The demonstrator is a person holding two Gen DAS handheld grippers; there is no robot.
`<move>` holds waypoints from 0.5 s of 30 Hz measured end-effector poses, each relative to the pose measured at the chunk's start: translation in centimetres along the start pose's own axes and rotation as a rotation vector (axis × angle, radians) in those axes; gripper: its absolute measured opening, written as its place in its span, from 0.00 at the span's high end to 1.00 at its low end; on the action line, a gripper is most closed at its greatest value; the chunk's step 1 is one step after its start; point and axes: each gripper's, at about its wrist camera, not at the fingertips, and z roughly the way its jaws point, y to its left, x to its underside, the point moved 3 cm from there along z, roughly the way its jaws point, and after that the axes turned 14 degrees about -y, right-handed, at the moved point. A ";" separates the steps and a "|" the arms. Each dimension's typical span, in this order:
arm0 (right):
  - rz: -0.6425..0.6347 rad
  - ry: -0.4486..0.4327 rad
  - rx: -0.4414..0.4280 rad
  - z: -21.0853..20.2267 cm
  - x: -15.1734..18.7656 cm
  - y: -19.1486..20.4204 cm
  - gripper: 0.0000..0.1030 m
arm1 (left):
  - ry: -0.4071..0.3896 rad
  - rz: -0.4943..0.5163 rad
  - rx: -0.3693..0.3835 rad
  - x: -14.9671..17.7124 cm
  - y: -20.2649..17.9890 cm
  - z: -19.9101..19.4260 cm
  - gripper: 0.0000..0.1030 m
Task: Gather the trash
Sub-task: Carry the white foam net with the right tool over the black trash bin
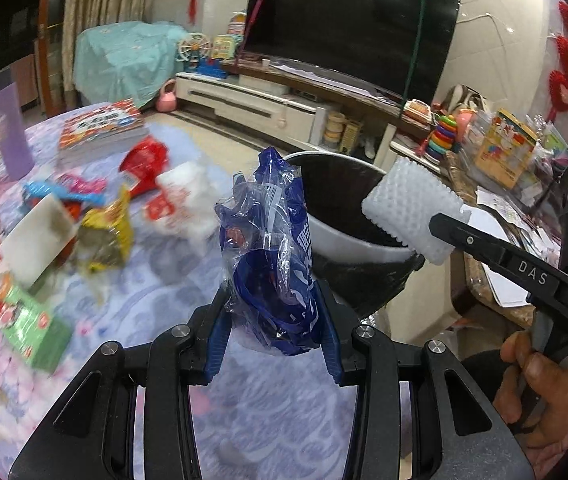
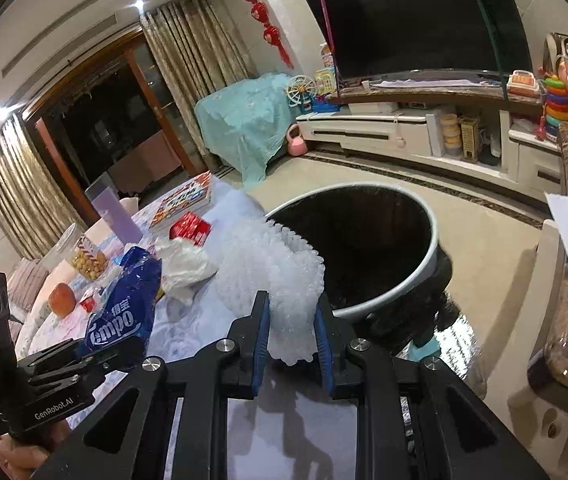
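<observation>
The left claw (image 1: 276,316) pinches a crumpled blue tissue wrapper (image 1: 272,248) over the tabletop (image 1: 156,300), the bin (image 1: 347,216) just beyond its tips. The right claw (image 2: 291,336) clamps a wad of white bubble wrap (image 2: 268,268) at the bin's near rim. Best practice: carry each load fully over the opening before letting go, since light plastic drifts.

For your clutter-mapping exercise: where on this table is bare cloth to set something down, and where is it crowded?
Bare cloth lies between the left gripper and the yellow wrapper. The wrapper pile beyond, up to the books, is crowded.
</observation>
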 end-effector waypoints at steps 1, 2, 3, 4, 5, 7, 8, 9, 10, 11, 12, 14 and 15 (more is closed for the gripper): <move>0.001 -0.003 0.004 0.1 -0.3 -0.3 0.79 | 0.002 0.004 0.005 -0.2 -0.3 0.4 0.63; 0.002 -0.007 0.007 0.2 -0.6 -0.5 0.79 | 0.005 0.006 0.010 -0.4 -0.6 0.8 0.63; 0.005 -0.011 0.011 0.3 -0.9 -0.8 0.79 | 0.008 0.008 0.016 -0.6 -0.8 1.1 0.63; 0.005 -0.011 0.015 0.3 -1.2 -1.0 0.79 | 0.010 0.011 0.023 -0.9 -1.1 1.6 0.63; 0.006 -0.011 0.020 0.5 -1.4 -1.3 0.79 | 0.012 0.014 0.028 -1.1 -1.3 1.9 0.63; 0.004 -0.010 0.029 0.8 -1.9 -1.7 0.79 | 0.013 0.023 0.039 -1.7 -2.0 2.6 0.63; 0.003 -0.009 0.031 0.9 -2.1 -1.9 0.79 | 0.013 0.030 0.043 -1.9 -2.3 3.0 0.63; 0.003 -0.006 0.033 1.2 -2.3 -2.2 0.79 | 0.014 0.037 0.046 -2.1 -2.6 3.3 0.63; 0.004 -0.003 0.034 1.4 -2.5 -2.4 0.79 | 0.018 0.043 0.051 -2.3 -2.9 3.7 0.63; 0.005 -0.001 0.035 1.6 -2.6 -2.6 0.79 | 0.023 0.047 0.056 -2.5 -3.2 4.1 0.63; 0.002 0.001 0.038 1.9 -2.8 -2.8 0.78 | 0.028 0.049 0.060 -2.7 -3.4 4.5 0.63; 0.002 0.007 0.041 2.3 -3.0 -3.1 0.78 | 0.037 0.053 0.065 -2.9 -3.9 5.2 0.63; 0.004 0.010 0.041 2.5 -3.1 -3.3 0.78 | 0.042 0.055 0.067 -3.0 -4.0 5.5 0.63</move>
